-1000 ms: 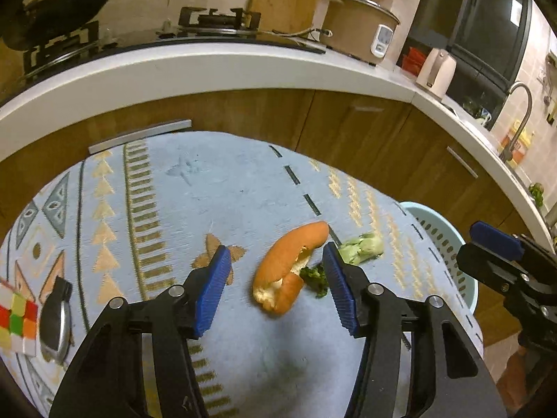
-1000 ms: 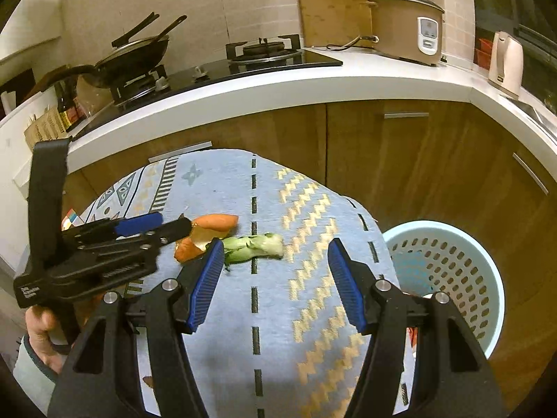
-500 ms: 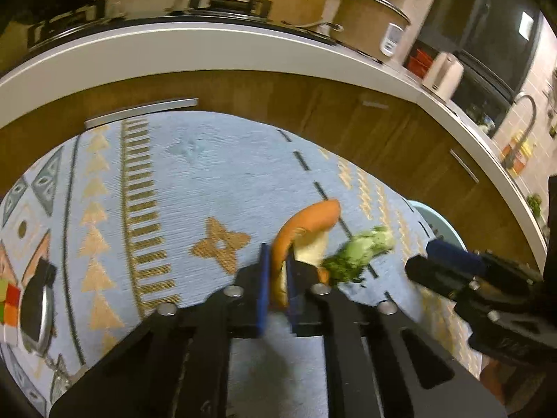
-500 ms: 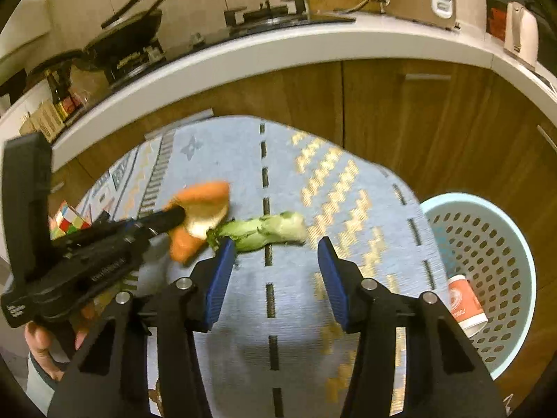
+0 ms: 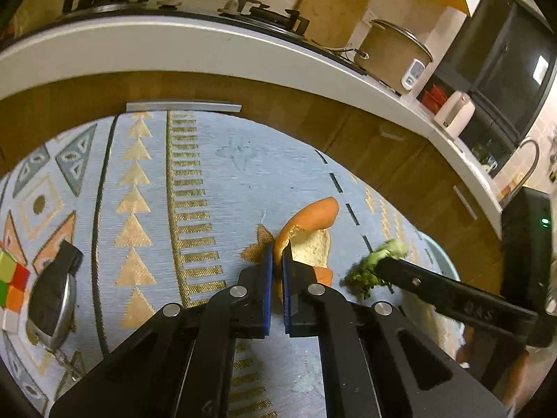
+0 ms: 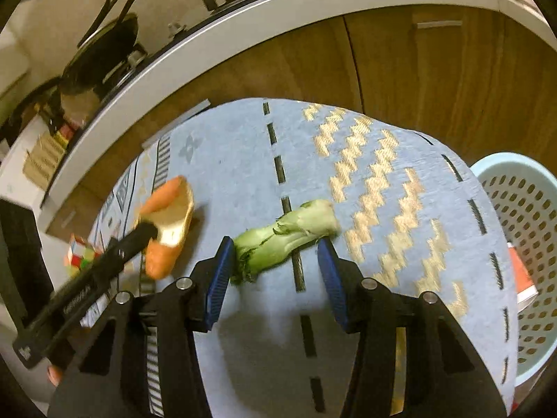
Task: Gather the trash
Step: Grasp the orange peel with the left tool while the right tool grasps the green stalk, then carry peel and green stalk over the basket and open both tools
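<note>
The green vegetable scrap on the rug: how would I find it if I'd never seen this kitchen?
Start at the light blue patterned rug below the curved white counter. Near its middle, beside a black dashed line, lies the green vegetable stalk. It is pale green with a dark leafy end, unlike the orange peel next to it.

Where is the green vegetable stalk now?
In the right wrist view, the vegetable stalk lies on the blue mat, between the right gripper's open fingers, right of the orange peel.

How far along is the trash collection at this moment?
Done: a red-and-white package already lies in the basket. In hand: the left gripper is shut on the orange peel; the right gripper straddles the green vegetable stalk, its jaws having just been closing. Left: carrying both scraps to the basket.
</note>
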Motion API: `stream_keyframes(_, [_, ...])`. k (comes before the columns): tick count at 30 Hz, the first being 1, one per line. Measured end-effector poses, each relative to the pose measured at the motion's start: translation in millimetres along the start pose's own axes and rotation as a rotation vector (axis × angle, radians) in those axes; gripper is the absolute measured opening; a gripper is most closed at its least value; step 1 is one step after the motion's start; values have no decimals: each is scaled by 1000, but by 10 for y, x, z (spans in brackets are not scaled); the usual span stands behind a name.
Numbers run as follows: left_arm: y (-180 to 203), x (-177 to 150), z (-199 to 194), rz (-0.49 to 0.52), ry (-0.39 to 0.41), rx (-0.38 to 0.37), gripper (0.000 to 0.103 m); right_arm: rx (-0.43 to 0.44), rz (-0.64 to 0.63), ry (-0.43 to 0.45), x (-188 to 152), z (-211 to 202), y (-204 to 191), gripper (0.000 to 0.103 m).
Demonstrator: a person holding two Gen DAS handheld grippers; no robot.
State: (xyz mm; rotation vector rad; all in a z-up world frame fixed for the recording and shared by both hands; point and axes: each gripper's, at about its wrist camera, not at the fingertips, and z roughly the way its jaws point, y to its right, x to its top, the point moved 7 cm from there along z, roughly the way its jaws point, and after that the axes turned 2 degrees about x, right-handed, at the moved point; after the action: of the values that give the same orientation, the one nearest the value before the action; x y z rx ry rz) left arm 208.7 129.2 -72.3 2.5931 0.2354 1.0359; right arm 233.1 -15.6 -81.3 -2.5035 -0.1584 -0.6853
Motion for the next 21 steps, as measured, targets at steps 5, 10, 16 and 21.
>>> stream_keyframes(5, [-6, 16, -46, -3, 18, 6, 3, -60, -10, 23, 105, 118, -86, 47])
stream_keyframes(10, [-111, 66, -107, -39, 43, 11, 3, -164, -79, 60, 124, 215, -184, 47])
stream_keyframes(16, [-153, 65, -130, -65, 42, 1, 3, -244, -139, 77, 91, 263, -270, 33])
stream_keyframes(21, [-142, 74, -177, -57, 57, -6, 3, -151, -110, 81, 91, 157, -264, 19])
